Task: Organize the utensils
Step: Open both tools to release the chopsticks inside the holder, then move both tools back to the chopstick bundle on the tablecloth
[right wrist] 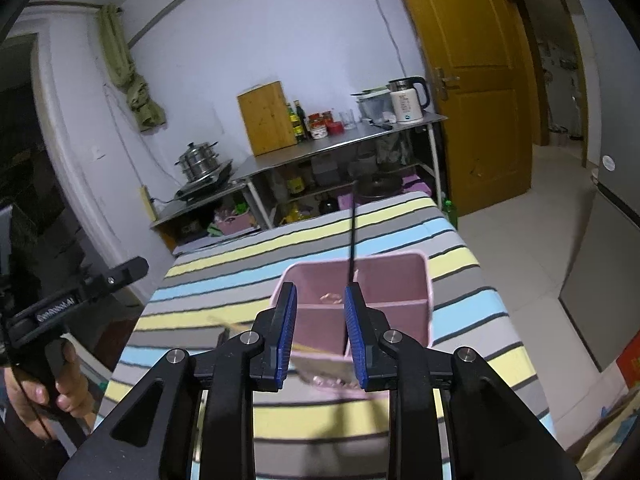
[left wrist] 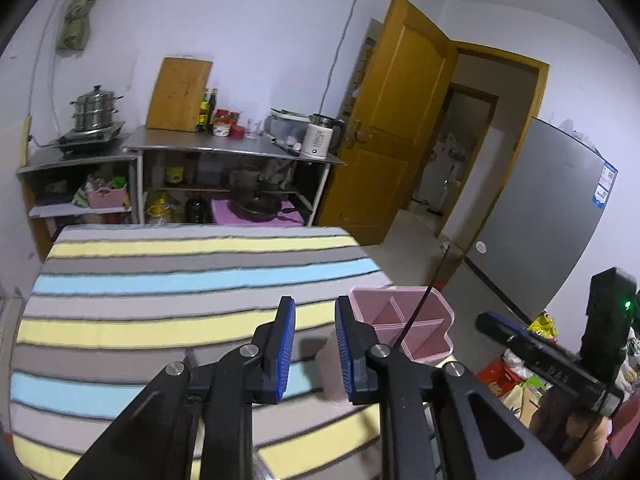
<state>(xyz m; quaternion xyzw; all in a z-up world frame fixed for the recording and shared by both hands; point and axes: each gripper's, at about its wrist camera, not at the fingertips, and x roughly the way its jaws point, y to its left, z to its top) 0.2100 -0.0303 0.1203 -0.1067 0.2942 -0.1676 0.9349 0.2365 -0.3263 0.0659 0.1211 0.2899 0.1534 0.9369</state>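
Pink plastic, divided into compartments, is what we are working around: the pink plastic utensil caddy [right wrist: 362, 300] stands on the striped cloth-covered tabletop [left wrist: 160, 272], near its right edge as the left wrist view shows it. One thin black chopstick [right wrist: 353, 236] stands nearly upright in a rear compartment, leaning against the divider wall. Something small and pale lies on the floor of the back left compartment, too blurred for us to name. A pale wooden stick seems to lie across the cloth just left of the caddy in the right wrist view, but motion blur leaves us unsure.

Our right gripper [right wrist: 320, 334] hovers over the caddy's near side, its blue-padded fingers [right wrist: 286, 332] parted moderately with nothing between them. Our left gripper [left wrist: 316, 350] points at bare cloth just left of the caddy; its fingers stand a narrow gap apart and are likewise empty. Neither pair presses on anything.

We judge that one utensil is sorted and the next still has to be fetched. To do this step well, we should draw both grippers clear without brushing the upright chopstick or tipping the light caddy. When we take the next piece, we should grip it near its upper end so its tip leads down into a compartment. Keeping the left gripper beside the caddy wall would steady it if it starts to slide on the cloth.
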